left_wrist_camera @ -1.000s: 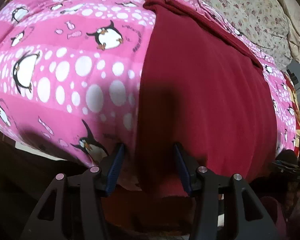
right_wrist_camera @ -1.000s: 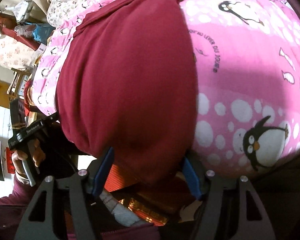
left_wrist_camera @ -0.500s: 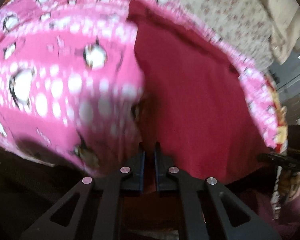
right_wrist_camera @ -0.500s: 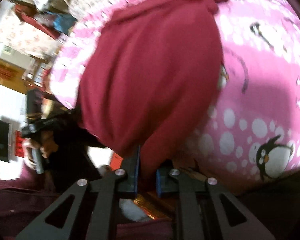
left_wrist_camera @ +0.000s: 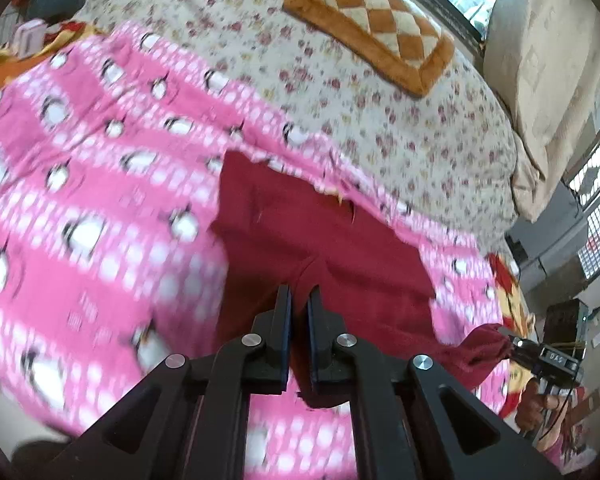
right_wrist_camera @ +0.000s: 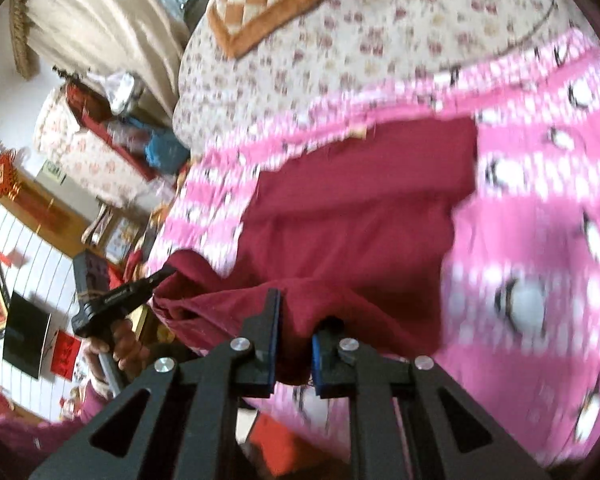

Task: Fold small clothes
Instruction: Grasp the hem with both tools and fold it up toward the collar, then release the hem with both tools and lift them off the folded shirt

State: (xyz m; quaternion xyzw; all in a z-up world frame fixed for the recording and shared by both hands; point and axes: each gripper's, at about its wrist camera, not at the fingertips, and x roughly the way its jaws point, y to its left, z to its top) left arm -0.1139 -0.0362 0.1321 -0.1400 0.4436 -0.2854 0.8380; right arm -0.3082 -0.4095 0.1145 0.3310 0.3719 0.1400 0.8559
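A dark red garment lies on a pink penguin-print blanket. My left gripper is shut on the garment's near left corner and holds it lifted. My right gripper is shut on the near right corner of the same garment, also lifted. The near edge hangs between the two grippers. The right gripper shows at the far right of the left wrist view, and the left gripper shows at the left of the right wrist view.
The pink blanket covers the near part of a bed with a floral cover. A brown checked cushion lies at the far end. Curtains and room clutter stand beyond the bed.
Both grippers went from open around the garment's near edge to shut on it. They have since lifted the near edge up and carried it toward the far end of the bed.
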